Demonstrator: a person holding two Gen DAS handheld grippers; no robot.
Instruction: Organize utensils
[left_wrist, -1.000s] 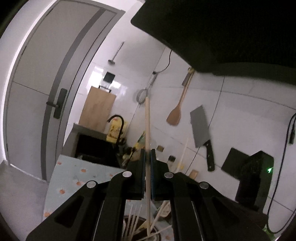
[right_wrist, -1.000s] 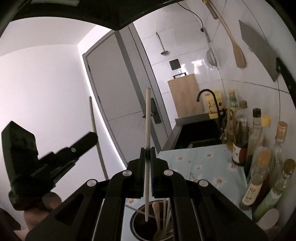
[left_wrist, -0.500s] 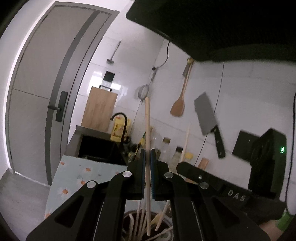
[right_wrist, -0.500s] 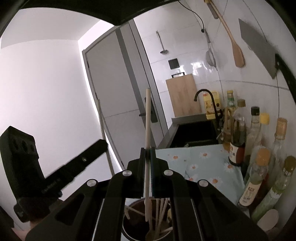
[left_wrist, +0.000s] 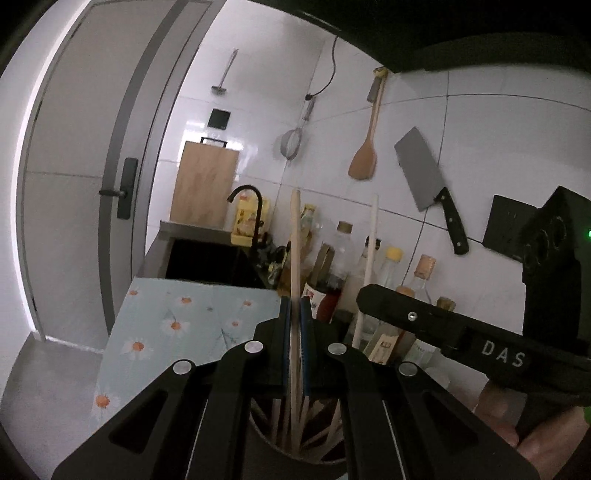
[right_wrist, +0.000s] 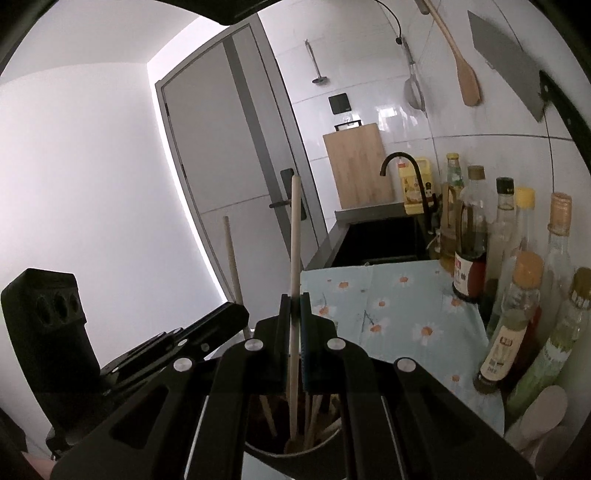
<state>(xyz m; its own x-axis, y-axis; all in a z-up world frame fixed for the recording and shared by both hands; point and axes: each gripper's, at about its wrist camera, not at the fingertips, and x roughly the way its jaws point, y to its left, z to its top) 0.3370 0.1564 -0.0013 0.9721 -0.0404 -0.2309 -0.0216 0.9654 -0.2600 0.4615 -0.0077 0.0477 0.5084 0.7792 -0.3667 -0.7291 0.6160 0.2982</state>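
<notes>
Right now both claws are poised over a dark round utensil holder at the near end of the bench, which is covered with a pale blue daisy-print cloth. The left claw is clenched on a long wooden stick, held upright, with its lower end down among the other wooden utensils inside the holder. The right claw is likewise clenched on its own pale wooden utensil, also upright, whose broader lower end sits inside the holder's mouth among the rest. Seen from the right side, the left claw's black body is just beside it to the left; seen from the left side, the right claw's arm crosses close by, with a hand partly visible beneath it. A row of bottles lines the tiled wall along the bench's right edge, and a cleaver and a wooden spatula hang above.
</notes>
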